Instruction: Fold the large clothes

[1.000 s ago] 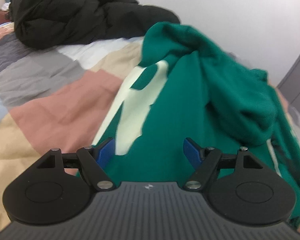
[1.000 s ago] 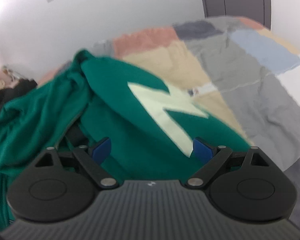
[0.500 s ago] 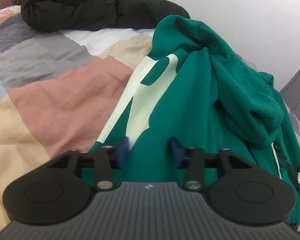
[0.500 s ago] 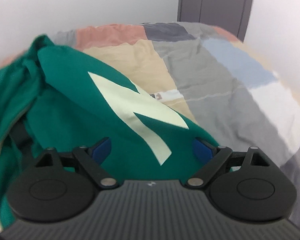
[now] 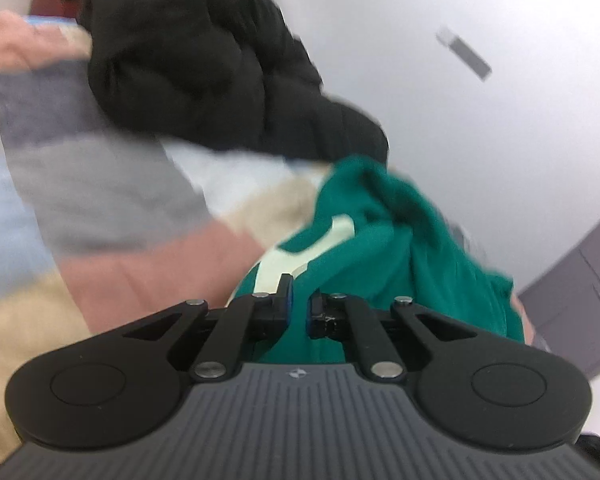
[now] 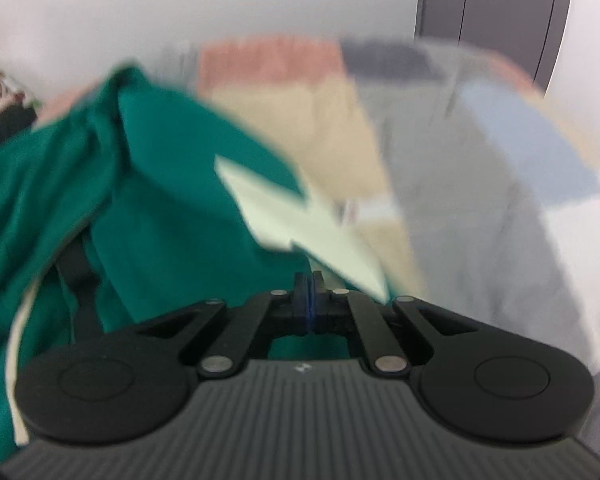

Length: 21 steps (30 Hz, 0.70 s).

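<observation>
A large green sweatshirt [image 5: 396,248] with a pale cream print lies rumpled on a patchwork bed cover. My left gripper [image 5: 299,308] is shut on a fold of its near edge, green cloth showing between the fingertips. In the right wrist view the same green sweatshirt [image 6: 172,200] spreads to the left, its cream print [image 6: 296,220] in the middle. My right gripper [image 6: 309,300] is shut on the sweatshirt's near edge, the blue pads pressed together. Both views are motion-blurred.
A black puffy jacket [image 5: 204,68] is heaped at the far side of the bed. The patchwork cover [image 5: 100,200] runs left in grey, pink and tan; it also shows in the right wrist view [image 6: 480,200]. A grey door [image 6: 492,8] stands behind.
Both grippers went from open to shut on the sweatshirt's near edge, the left one closing first. Both views have tilted up and blurred, and the cloth has shifted with them.
</observation>
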Motion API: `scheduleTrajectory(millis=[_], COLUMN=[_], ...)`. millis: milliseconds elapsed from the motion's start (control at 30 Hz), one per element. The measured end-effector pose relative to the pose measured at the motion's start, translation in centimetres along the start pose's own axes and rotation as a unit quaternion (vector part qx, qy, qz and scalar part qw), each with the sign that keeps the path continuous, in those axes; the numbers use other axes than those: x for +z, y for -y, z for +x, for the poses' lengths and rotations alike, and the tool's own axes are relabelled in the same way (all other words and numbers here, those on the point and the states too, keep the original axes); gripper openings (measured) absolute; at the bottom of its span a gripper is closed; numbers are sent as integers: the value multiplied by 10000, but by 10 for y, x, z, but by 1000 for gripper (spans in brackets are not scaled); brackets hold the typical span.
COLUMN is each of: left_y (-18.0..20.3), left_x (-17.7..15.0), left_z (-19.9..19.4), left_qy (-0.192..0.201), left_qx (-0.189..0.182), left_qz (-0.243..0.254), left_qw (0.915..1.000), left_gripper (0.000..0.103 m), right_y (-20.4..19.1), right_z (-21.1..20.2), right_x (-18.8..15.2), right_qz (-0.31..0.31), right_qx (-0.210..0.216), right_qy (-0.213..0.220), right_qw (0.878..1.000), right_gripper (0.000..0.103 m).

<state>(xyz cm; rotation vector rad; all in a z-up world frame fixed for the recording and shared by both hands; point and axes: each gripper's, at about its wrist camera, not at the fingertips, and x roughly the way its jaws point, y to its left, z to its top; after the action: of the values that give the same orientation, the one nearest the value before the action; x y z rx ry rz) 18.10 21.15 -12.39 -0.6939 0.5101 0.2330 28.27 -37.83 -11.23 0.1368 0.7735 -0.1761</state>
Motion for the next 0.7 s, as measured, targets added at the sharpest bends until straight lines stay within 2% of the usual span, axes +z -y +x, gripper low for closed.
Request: scheduleTrajectory(millis=[100,267,333,433,467,533,667,700], left_y=[1,11,11,2,-3,-16,-29,-28], left_x=[28,67,78,85,84,80,72,72], left_z=[-4,2,14,43,54,75,93,93], left_qy=[427,1094,1200,1107,1010,758,428,411], left_qx=[165,627,844,1203,1358,1549,1572,1576], left_qz=[27,320,468,634,683,662,532,546], left_qw=[9989,9915,9881,9845,9832,9828,9852,9851], left_gripper=[6,6,6,6,7,7,8,11], right_y=[11,23,24,30,36,53,62,60], right_z=[-20,-33,-30,-14,-4,29,70,74], right_x=[24,71,88,106,108,110,87,82], right_qz=[-101,-166,-245,-427,-405,-271,28,30], right_qx=[-118,-378,-603,-1255,-1369,-1414,-1095,-1017], right_qy=[467,1006,1219,1563,1553,1125,697,648], right_qw=[9988,9941,9904,9788,9775,9832,9915,9927], right_gripper=[3,3,3,3,3,3,3,3])
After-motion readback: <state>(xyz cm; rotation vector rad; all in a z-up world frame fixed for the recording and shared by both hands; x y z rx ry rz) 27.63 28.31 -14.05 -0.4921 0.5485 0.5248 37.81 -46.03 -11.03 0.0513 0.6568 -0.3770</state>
